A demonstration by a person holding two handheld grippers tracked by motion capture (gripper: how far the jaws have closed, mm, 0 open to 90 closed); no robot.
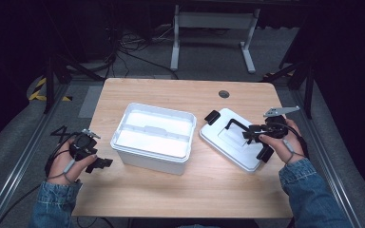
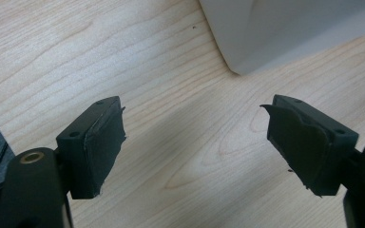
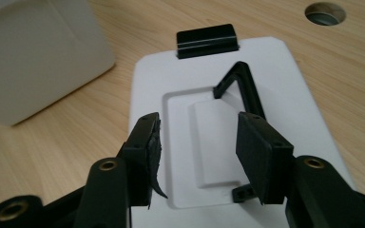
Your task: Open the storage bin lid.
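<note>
The flat white plastic lid (image 1: 231,138) with a black hinged carrying handle (image 1: 240,129) and black end clips (image 1: 213,117) lies flat on the right part of the pale wooden table (image 1: 171,190), just right of the open white rectangular plastic storage box (image 1: 153,137), a strip of bare wood between them. The right gripper (image 1: 256,135) hovers over the lid's recessed centre; its jaws stand apart and grasp nothing, with the handle lying down just beyond them (image 3: 244,85). The left gripper (image 1: 102,164) rests near the box's near-left corner (image 2: 237,61), its jaws likewise spread wide and empty over bare table. As a judgement, the lid is already off and set down beside the box, so the removal appears complete; what may remain is withdrawing the right gripper, or any work on the empty box interior. The high view gives the overall layout, both hands in denim sleeves (image 1: 309,190) and the box's open top. The right gripper view adds the lid's stepped recess and the round cable hole (image 3: 325,13) in the table's far edge
</note>
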